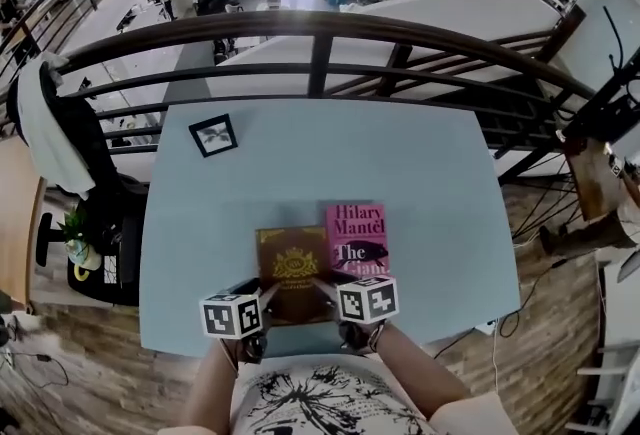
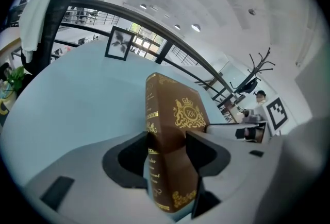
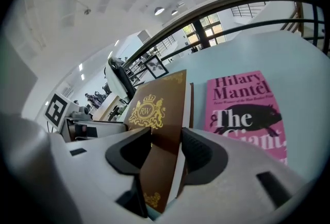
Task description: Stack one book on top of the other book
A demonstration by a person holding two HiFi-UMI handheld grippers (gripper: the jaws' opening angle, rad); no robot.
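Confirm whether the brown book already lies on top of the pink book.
No, the brown book is beside the pink book, to its left in the head view.

Side by side, left claw [image 1: 264, 292] and right claw [image 1: 326, 285] each clamp the brown book [image 1: 292, 258].

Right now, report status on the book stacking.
Left gripper and right gripper both shut on brown book. Brown book beside pink book, not yet stacked. Nothing lying on pink book.
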